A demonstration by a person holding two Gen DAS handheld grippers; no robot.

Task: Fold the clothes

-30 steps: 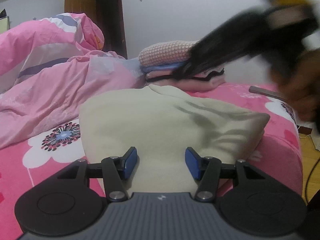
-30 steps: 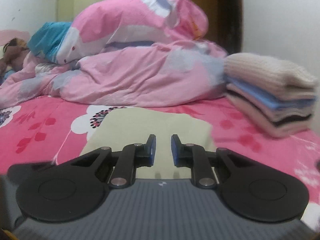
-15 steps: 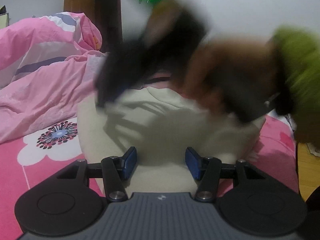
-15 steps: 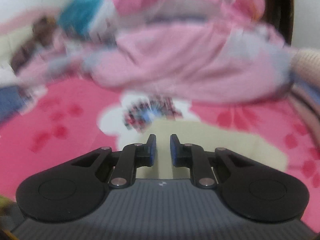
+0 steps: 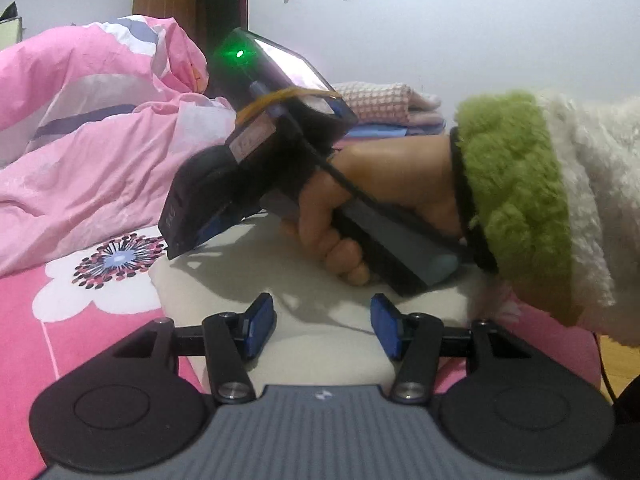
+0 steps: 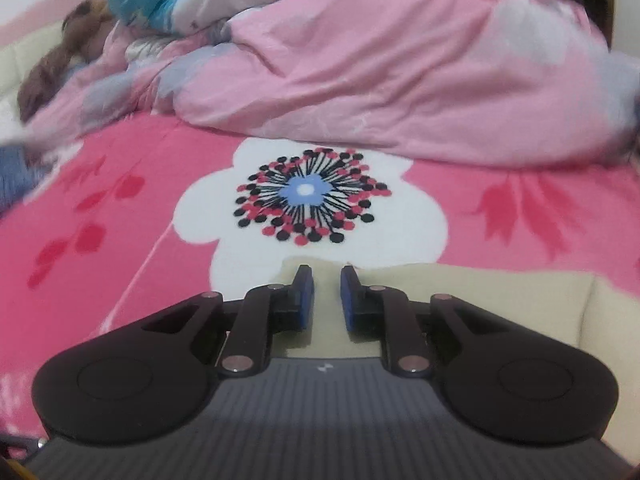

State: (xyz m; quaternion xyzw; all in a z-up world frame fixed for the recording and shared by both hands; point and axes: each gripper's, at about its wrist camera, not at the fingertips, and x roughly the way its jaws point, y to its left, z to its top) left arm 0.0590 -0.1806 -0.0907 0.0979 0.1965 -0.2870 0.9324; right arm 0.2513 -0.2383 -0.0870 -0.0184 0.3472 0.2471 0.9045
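Landmark: pale cream soft-cloth garment, folded flat (image 5: pixel 320 300), lying on the pink floral bed sheet (image 6: pixel 120 208); all places are given from it.
Left gripper (image 5: pixel 322 330): over the garment's near edge, blue pads about half apart, cloth beneath them, nothing pinched.
Right gripper (image 6: pixel 327 298): at the garment's far-left edge, facing the sheet's white flower print; narrow gap between pads, nothing in it. The hand (image 5: pixel 384 196) grips its handle above the garment.
Step, as judged: smoothing or taking the left edge for one more fold.
Doing it well: come in low at the edge, catch every layer, draw over evenly, hold the near side down.
Materials: garment matte, thick-looking, limp; rounded corners.
Behind garment: crumpled pink duvet (image 6: pixel 400 80); stack of folded knitwear (image 5: pixel 384 108).
Sleeve: fluffy green-and-white fleece cuff (image 5: pixel 516 200).
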